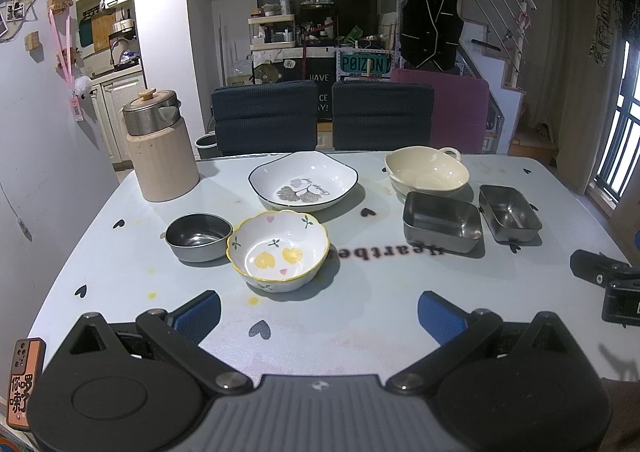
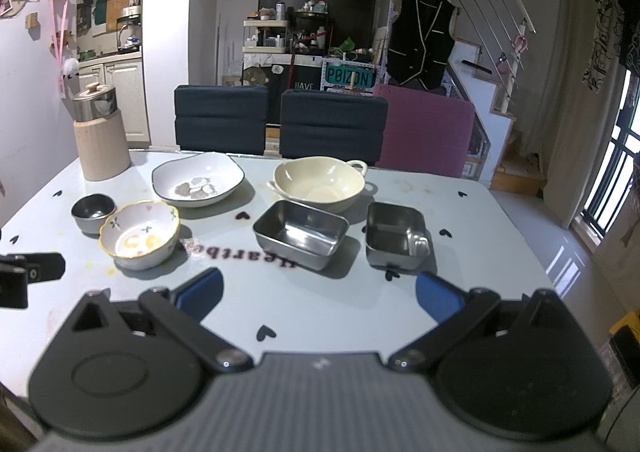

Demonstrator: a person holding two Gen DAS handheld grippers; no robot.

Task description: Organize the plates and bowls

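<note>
Left tongs [image 1: 319,310] and right tongs [image 2: 319,294] both spread apart, empty, above bench [image 1: 120,272]. Flower bowl [image 1: 279,250] touches small steel bowl [image 1: 198,236]; leaf plate [image 1: 303,180], cream bowl [image 2: 320,181], two steel trays [image 2: 301,232] [image 2: 396,234] beyond.

Table [image 1: 120,187] print cut short by steel tray [image 1: 442,220], its near edge hidden behind left gripper [image 1: 318,316] body, phone [image 1: 24,384] cropped at frame edge, plate [image 2: 198,179] motif blurred, shelf [image 2: 266,31] clutter too small to tell
</note>
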